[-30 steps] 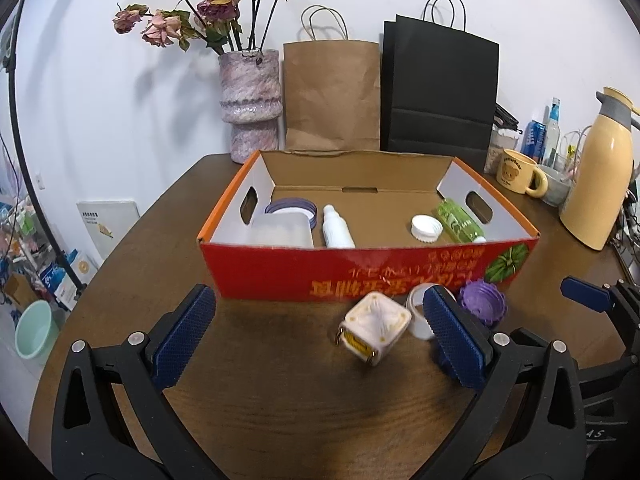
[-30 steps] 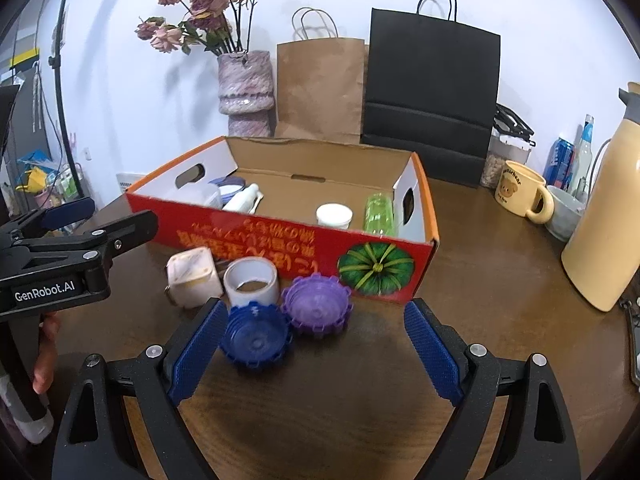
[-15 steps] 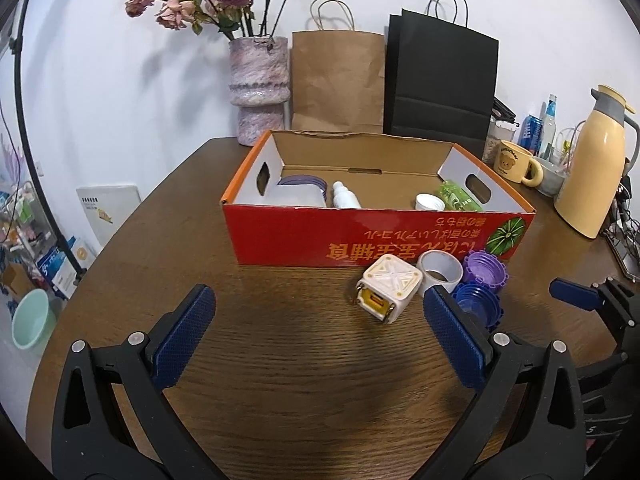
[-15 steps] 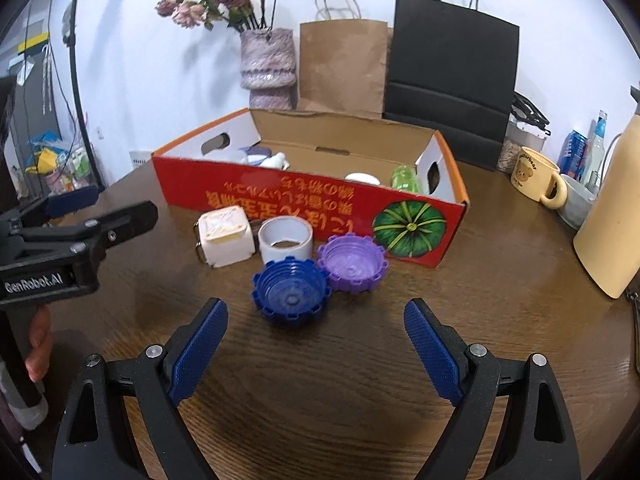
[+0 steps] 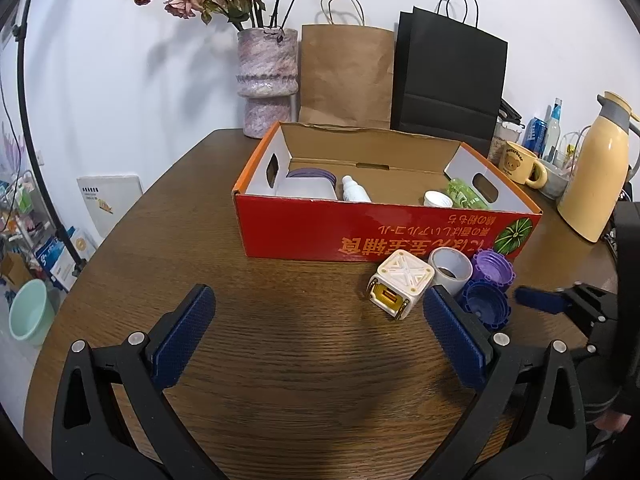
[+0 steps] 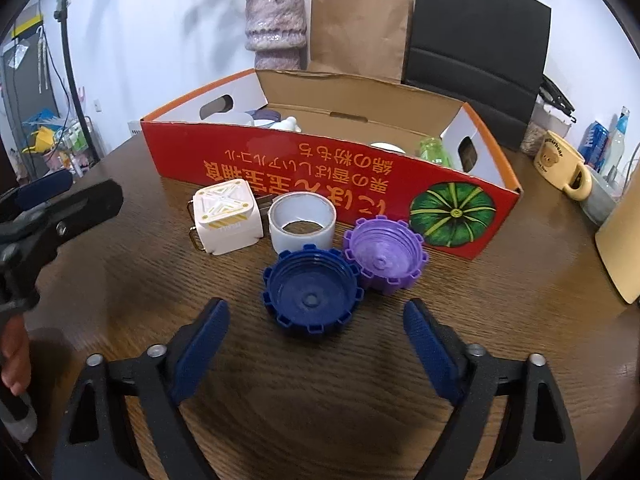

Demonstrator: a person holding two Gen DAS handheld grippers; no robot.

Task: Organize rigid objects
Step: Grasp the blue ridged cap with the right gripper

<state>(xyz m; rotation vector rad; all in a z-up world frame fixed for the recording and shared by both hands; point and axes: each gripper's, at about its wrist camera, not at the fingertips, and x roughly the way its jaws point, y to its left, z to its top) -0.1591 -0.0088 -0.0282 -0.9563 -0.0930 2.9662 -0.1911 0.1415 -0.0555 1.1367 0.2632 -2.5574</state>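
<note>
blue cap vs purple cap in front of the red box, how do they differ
The blue cap is dark navy; the purple cap is pale lilac. The blue cap lies nearer the right tool, the purple cap behind it, closer to the red box. The blue cap's inside looks flatter, while the purple cap's centre rises to a small peak. Both are notched, lie open side up, and sit edge to edge.

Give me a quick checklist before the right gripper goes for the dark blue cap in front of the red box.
1. Right gripper jaws closing, nothing between them: ok.
2. Dark blue cap ahead of the fingertips, not yet straddled: not ok.
3. Purple cap touching it, may get dragged: not ok.
4. Left gripper open and empty: ok.
5. Red box has bare floor in the middle: ok.
6. Tape roll apart from the blue cap: cannot tell.
</note>
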